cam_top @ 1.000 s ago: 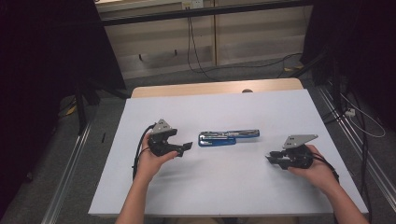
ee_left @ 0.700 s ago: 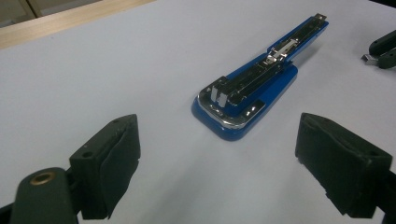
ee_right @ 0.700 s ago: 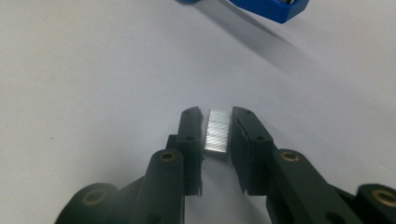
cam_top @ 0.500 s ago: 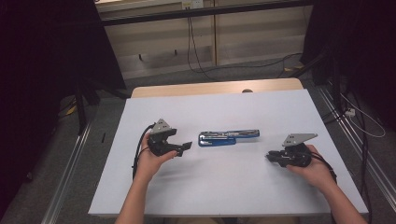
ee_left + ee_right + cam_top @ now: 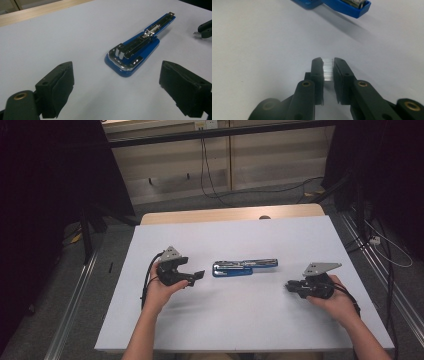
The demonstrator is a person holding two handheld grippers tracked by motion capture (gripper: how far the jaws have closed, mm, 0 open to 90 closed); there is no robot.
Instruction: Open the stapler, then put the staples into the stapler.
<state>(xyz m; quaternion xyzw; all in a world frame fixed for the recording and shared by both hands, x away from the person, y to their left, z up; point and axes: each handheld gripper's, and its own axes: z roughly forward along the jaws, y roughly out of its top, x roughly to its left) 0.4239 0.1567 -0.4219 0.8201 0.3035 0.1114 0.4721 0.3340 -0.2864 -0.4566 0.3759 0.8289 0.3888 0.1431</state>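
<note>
While my right claw (image 5: pixel 328 68) was clamped on a strip of staples (image 5: pixel 327 71) and my left claw (image 5: pixel 116 88) stood wide apart, the open blue stapler (image 5: pixel 245 267) lay at 12 o'clock, so I judged steadying its base first the sound way to load it.

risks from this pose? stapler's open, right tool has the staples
1. The right tool pinches a thin staple strip by its sides; it could tilt, slip or break apart on the way.
2. The stapler lies open and loose on the table; pushing the strip in may slide it, since the left tool stands open short of it.
3. Its channel looks narrow, so misalignment could jam the strip.
</note>
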